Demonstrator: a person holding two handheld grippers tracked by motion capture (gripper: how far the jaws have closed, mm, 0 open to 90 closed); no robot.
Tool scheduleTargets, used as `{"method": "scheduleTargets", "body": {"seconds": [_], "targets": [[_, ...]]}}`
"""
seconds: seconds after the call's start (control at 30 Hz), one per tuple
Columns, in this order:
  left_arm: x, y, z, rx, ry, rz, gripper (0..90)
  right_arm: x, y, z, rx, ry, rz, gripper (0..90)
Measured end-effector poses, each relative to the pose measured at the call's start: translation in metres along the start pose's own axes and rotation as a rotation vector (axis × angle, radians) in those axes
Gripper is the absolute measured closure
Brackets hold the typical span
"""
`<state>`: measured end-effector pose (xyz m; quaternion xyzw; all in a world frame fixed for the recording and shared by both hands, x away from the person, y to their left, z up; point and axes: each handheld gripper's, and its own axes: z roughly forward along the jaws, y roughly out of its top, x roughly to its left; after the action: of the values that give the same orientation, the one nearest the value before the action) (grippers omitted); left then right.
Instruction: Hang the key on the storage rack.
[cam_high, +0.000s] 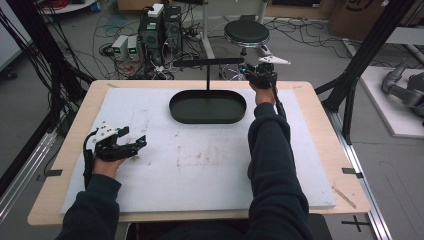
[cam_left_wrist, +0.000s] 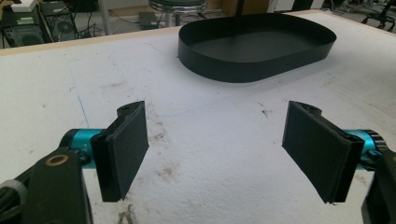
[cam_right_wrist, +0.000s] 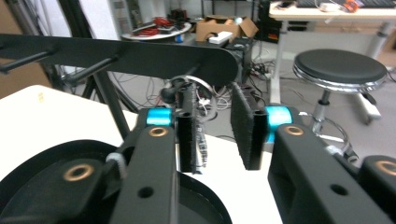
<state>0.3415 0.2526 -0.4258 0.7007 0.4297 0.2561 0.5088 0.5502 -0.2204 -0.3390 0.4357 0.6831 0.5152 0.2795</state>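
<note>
Dark navy sleeves, black gripper (cam_left_wrist: 215, 154), turquoise collars

Light wood table (cam_high: 320, 107) w/ a big white foam sheet (cam_high: 200, 165) over most of the top, pretty scuffed, dirty marks near the middle. Black oval tray (cam_high: 207, 106) sits on the sheet at the far side, w/ a thin post rising from its back edge.
</note>
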Motion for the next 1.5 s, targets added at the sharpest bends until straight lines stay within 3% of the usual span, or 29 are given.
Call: {"method": "scheduleTargets", "body": {"seconds": [0.37, 0.47, 0.6, 0.63, 0.67, 0.7, 0.73, 0.83, 0.93, 1.17, 1.27, 1.4, 1.5], "targets": [[-0.001, 0.000, 0.000, 0.001, 0.000, -0.001, 22.6, 0.005, 0.003, -0.003, 0.043, 0.023, -0.057, 77.5], [0.000, 0.000, 0.000, -0.001, 0.002, 0.000, 22.6, 0.006, 0.005, -0.006, 0.060, 0.036, -0.091, 77.4], [0.000, 0.000, 0.000, -0.001, 0.002, 0.002, 22.6, 0.008, 0.007, -0.011, 0.069, 0.039, -0.120, 72.0], [0.000, 0.000, 0.000, -0.001, 0.002, 0.000, 22.6, 0.008, 0.008, -0.013, 0.074, 0.027, -0.120, 64.5], [0.000, 0.000, 0.000, -0.002, 0.003, 0.001, 22.6, 0.008, 0.008, -0.013, 0.074, 0.027, -0.120, 64.5], [0.000, 0.000, 0.000, -0.002, -0.001, -0.001, 22.6, 0.008, 0.009, -0.015, 0.077, 0.014, -0.115, 58.6], [0.000, 0.000, 0.000, -0.002, 0.000, -0.002, 22.6, 0.007, 0.010, -0.019, 0.071, 0.000, -0.082, 51.1], [0.000, 0.000, 0.000, -0.003, 0.000, -0.003, 22.6, 0.005, 0.012, -0.023, 0.068, -0.001, -0.074, 50.6], [-0.001, 0.000, 0.001, 0.001, -0.001, -0.001, 22.6, 0.005, 0.014, -0.025, 0.070, -0.036, -0.131, 53.1], [0.000, 0.000, 0.000, -0.001, 0.002, 0.000, 22.7, 0.006, 0.008, -0.012, 0.061, -0.042, -0.094, 57.1], [0.000, 0.000, 0.000, 0.000, 0.002, -0.003, 22.7, 0.006, 0.007, -0.009, 0.041, -0.073, -0.095, 57.2], [0.000, 0.000, 0.000, -0.001, 0.000, -0.003, 22.7, 0.005, 0.006, -0.007, 0.009, -0.068, -0.036, 57.0], [0.000, 0.000, 0.000, -0.001, 0.001, 0.000, 22.7, 0.004, 0.004, -0.005, 0.013, -0.071, -0.023, 57.1]]}}
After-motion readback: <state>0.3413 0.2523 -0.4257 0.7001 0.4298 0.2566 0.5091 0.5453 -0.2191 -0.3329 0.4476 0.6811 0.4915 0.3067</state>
